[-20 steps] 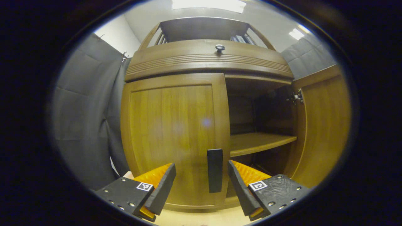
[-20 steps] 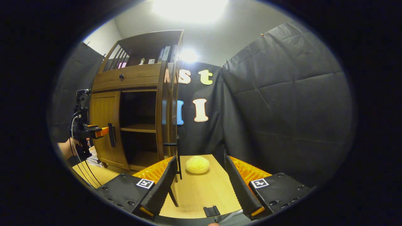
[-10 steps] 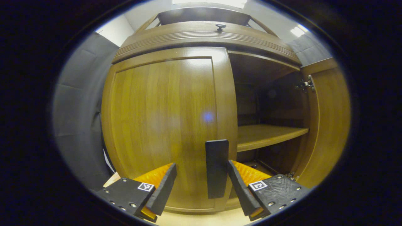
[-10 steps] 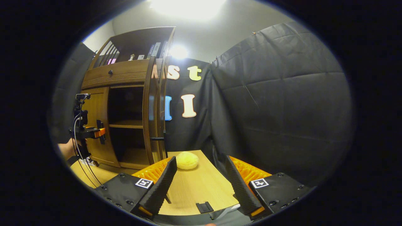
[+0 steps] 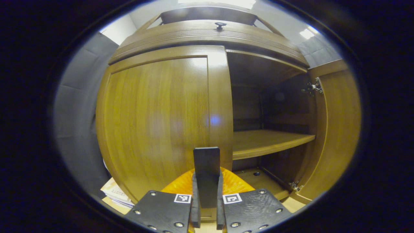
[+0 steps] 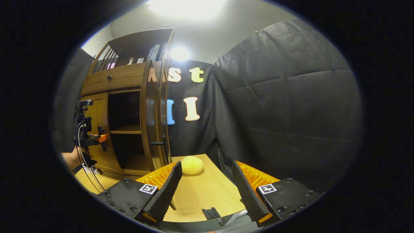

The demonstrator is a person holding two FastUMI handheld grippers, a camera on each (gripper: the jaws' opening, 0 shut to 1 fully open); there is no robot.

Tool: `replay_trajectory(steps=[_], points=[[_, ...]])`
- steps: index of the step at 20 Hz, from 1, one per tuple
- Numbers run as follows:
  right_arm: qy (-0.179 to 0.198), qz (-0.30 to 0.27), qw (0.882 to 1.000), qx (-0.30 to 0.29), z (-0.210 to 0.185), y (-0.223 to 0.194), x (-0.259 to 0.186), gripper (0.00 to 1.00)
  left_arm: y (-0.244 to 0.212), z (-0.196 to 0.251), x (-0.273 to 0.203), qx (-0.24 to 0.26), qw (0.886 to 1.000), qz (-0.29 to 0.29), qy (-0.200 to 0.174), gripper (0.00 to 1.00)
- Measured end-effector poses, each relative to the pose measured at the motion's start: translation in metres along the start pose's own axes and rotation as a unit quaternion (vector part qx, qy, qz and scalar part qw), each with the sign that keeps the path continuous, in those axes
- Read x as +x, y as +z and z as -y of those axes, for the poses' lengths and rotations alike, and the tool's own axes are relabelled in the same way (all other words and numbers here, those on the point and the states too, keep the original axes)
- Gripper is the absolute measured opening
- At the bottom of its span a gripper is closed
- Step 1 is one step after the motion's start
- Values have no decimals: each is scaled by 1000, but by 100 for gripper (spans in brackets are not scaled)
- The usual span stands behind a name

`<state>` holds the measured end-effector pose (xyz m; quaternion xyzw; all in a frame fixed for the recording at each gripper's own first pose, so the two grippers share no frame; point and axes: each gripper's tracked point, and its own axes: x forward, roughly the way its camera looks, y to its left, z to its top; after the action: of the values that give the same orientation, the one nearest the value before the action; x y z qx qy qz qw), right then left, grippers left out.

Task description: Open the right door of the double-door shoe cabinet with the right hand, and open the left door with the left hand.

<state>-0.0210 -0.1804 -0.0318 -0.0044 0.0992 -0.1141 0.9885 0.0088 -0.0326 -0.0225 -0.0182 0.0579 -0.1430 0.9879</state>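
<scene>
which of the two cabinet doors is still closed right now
The left door: it sits flush against the cabinet front, its dark handle clamped in the left claw. The right door is swung wide, exposing the inner shelf.

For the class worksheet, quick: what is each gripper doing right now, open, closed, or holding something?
Left gripper: closed on the left door handle, both fingers pressing it.
Right gripper: open, holding nothing, above the table.
</scene>
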Motion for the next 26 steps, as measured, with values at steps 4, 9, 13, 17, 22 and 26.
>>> replay_trajectory(steps=[4,9,13,17,22,26], points=[[6,10,1000,-3,2,4,3,99,-1,3,-9,-6,1000,-10,-5,21],[35,11,999,-5,-10,6,8,97,-1,-1,-19,-11,1000,-7,5,21],[57,13,998,-6,-22,4,11,97,1,-2,-21,-15,1000,-6,5,21],[80,14,997,-7,-37,5,12,95,-1,-7,-33,-15,1000,-6,5,21],[110,21,994,-11,-58,7,11,97,-2,-12,-47,-16,1000,-7,9,20],[135,24,991,-14,-76,8,10,97,-3,-19,-55,-15,1000,-5,15,20]])
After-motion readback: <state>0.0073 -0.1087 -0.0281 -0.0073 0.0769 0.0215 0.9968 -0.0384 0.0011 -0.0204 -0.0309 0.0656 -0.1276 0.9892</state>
